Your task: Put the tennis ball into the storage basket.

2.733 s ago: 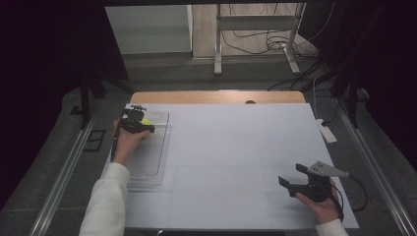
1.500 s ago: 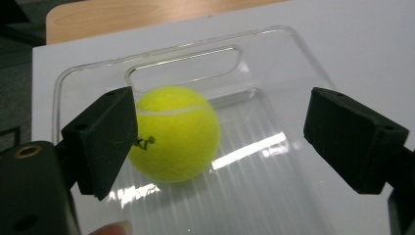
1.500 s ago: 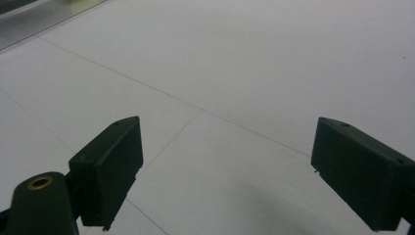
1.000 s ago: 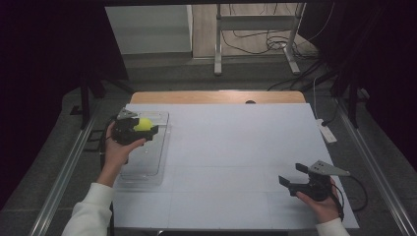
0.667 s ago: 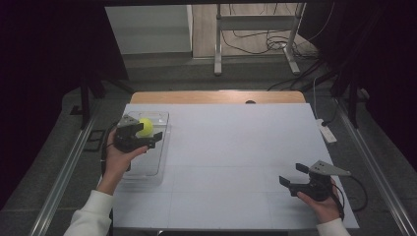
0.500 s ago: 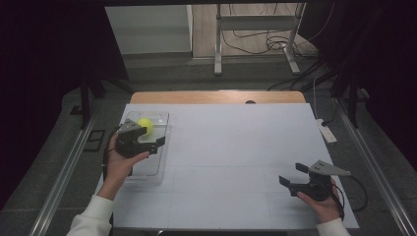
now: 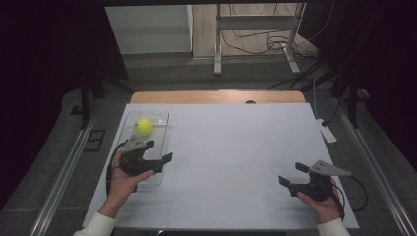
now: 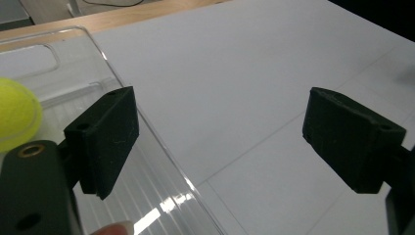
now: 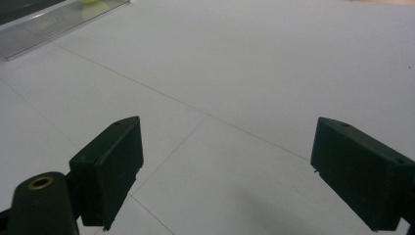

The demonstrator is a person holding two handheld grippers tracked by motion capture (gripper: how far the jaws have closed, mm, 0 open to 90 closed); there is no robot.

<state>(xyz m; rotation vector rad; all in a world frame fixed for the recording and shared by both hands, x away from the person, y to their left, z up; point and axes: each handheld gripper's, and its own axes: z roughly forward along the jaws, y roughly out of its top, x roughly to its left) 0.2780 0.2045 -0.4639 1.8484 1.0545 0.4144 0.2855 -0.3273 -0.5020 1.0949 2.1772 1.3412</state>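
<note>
High view: yellow ball (image 7: 144,126) lying in clear tray (image 7: 162,142), left of centre; left gripper (image 7: 156,151) below it, gaping empty; right gripper (image 7: 291,174) lower right, gaping empty.
Left gripper view: ball (image 8: 17,113) showing at left edge.
Right gripper view: tray (image 9: 54,22) sitting upper left.

One yellow ball (image 7: 144,126) lies beyond the left gripper (image 7: 156,151), inside the one clear tray (image 7: 162,129) that this gripper hangs over. Two grippers are out: the left one and the right gripper (image 7: 293,174), both over one white table (image 7: 236,147). Two hands hold them.
</note>
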